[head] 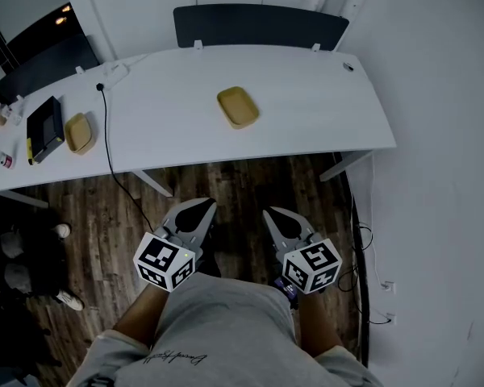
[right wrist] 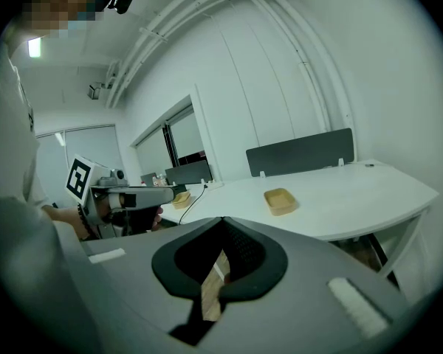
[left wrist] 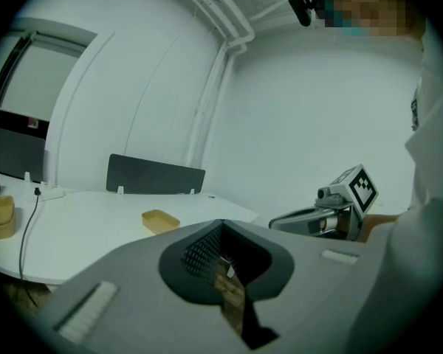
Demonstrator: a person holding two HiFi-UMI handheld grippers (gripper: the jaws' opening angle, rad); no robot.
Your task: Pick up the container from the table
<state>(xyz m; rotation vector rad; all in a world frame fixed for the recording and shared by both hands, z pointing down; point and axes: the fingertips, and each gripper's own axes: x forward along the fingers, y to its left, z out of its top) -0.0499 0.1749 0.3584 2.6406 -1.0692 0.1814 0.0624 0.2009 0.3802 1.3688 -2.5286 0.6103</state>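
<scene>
A shallow yellow container [head: 238,106] lies empty near the middle of the white table [head: 323,111]. It also shows as the yellow container [left wrist: 160,220] in the left gripper view and as the yellow container [right wrist: 280,200] in the right gripper view. My left gripper [head: 205,205] and right gripper [head: 269,213] hang side by side over the wooden floor, short of the table's near edge. Both are shut with nothing in them. Each own view shows the jaws closed: left gripper [left wrist: 225,262], right gripper [right wrist: 220,265].
A second yellow container [head: 79,133] sits at the table's left beside a black box [head: 45,126]. A black cable [head: 107,139] runs across the table and down to the floor. A dark divider panel [head: 258,24] stands behind; a wall is on the right. A person's feet [head: 62,232] show at the left.
</scene>
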